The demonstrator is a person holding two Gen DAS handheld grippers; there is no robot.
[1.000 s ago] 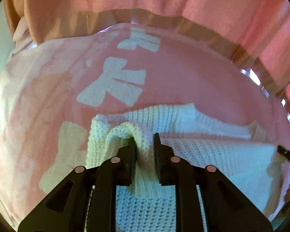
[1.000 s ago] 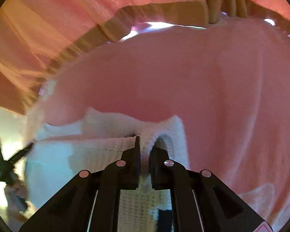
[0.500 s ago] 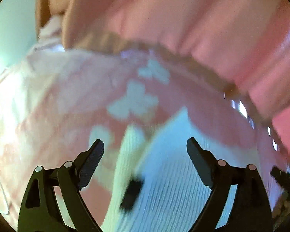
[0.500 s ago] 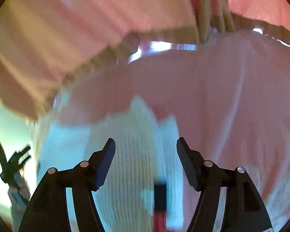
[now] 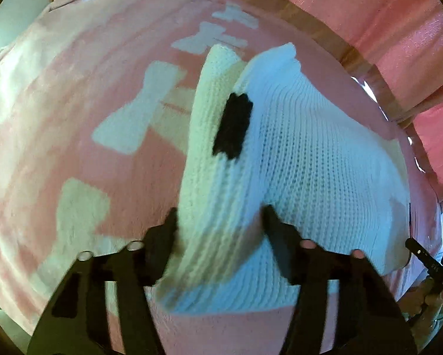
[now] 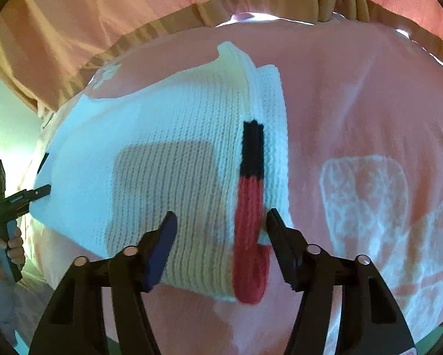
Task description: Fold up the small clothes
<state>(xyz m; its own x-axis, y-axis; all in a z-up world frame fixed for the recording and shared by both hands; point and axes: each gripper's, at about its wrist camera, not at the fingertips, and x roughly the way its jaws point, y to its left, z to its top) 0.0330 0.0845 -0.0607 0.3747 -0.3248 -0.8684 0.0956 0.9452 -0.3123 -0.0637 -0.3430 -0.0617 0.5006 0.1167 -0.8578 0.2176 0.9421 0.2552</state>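
A white knitted garment [image 5: 295, 153] lies folded on a pink blanket [image 5: 58, 88] with white bow shapes. It has a black patch [image 5: 233, 127] near its left edge. In the right wrist view the same garment [image 6: 168, 136] shows a black and red stripe [image 6: 251, 201] along its right edge. My left gripper [image 5: 220, 222] is open, its fingers astride the garment's near left edge. My right gripper [image 6: 221, 227] is open, its fingers astride the near right edge by the red stripe. Neither holds cloth.
Pink curtains with a tan hem [image 6: 132, 14] hang behind the blanket. The other gripper shows at the right edge of the left wrist view [image 5: 437, 266] and, with the hand that holds it, at the left edge of the right wrist view [image 6: 5, 207].
Both grippers were shut on the garment's folded edge one second ago. They have opened, let it go and drawn back; the garment now lies flat and folded.
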